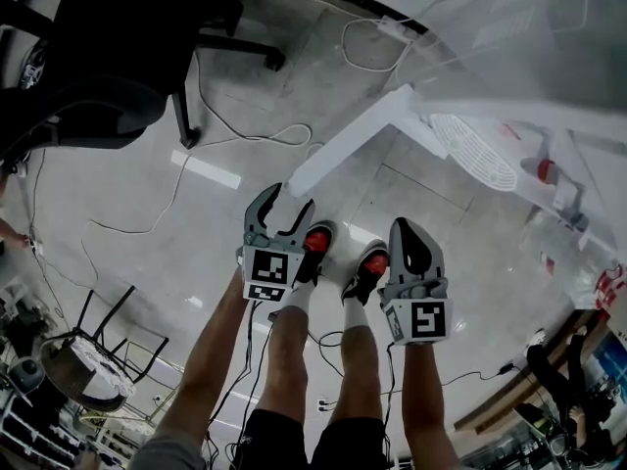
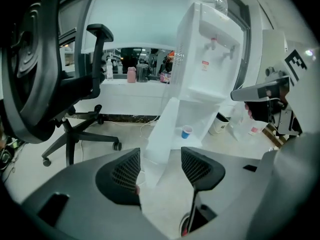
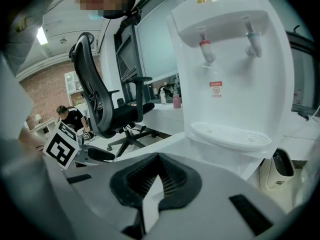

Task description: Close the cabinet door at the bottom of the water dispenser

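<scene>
The white water dispenser (image 1: 509,86) stands at the upper right of the head view, with its drip tray (image 1: 475,152) facing me. Its bottom cabinet door (image 1: 343,145) is swung wide open towards my feet. In the left gripper view the door (image 2: 162,129) shows edge-on, and a blue cup (image 2: 186,132) sits inside the cabinet. My left gripper (image 1: 289,202) is open just short of the door's free edge, which lines up between its jaws (image 2: 159,156) without touching the pads. My right gripper (image 1: 406,231) is shut and empty (image 3: 159,173), facing the dispenser's front (image 3: 225,84).
A black office chair (image 1: 118,47) stands to the left. Cables (image 1: 225,125) trail over the floor near the door. A white bin (image 2: 218,124) stands right of the dispenser. A stool (image 1: 88,360) is at the lower left. My shoes (image 1: 318,243) stand just behind the grippers.
</scene>
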Motion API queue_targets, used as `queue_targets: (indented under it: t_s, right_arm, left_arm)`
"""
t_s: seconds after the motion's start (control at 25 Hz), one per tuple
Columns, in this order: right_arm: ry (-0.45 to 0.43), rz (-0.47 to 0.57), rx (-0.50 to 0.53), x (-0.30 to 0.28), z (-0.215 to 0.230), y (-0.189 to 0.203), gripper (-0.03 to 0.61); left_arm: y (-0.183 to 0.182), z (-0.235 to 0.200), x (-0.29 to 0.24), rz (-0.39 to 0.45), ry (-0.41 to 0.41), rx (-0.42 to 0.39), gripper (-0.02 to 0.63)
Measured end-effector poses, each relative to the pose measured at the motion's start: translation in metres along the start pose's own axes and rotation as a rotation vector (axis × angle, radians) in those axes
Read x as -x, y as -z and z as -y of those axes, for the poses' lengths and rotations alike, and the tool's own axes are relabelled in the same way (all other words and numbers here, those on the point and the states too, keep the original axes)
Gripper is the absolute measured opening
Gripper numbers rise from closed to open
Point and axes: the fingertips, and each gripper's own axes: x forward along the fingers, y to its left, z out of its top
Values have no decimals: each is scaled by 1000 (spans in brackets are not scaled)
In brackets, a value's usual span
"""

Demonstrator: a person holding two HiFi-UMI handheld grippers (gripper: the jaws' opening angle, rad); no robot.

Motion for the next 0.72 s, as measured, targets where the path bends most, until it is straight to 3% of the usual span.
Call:
queue_targets:
  t_s: [0.24,0.44,0.72]
  right_arm:
    - [25,-2,-22,1,2,9,12]
    - [37,-2,-43,4,1,17,12]
    - [50,8,-65,12,6,25,12]
  left_arm:
    - [10,-9,-4,-16,-21,-13,250]
    - [9,-10,-4,-4,-37,-41,184]
    - [11,-5,-4,2,-49,-53,183]
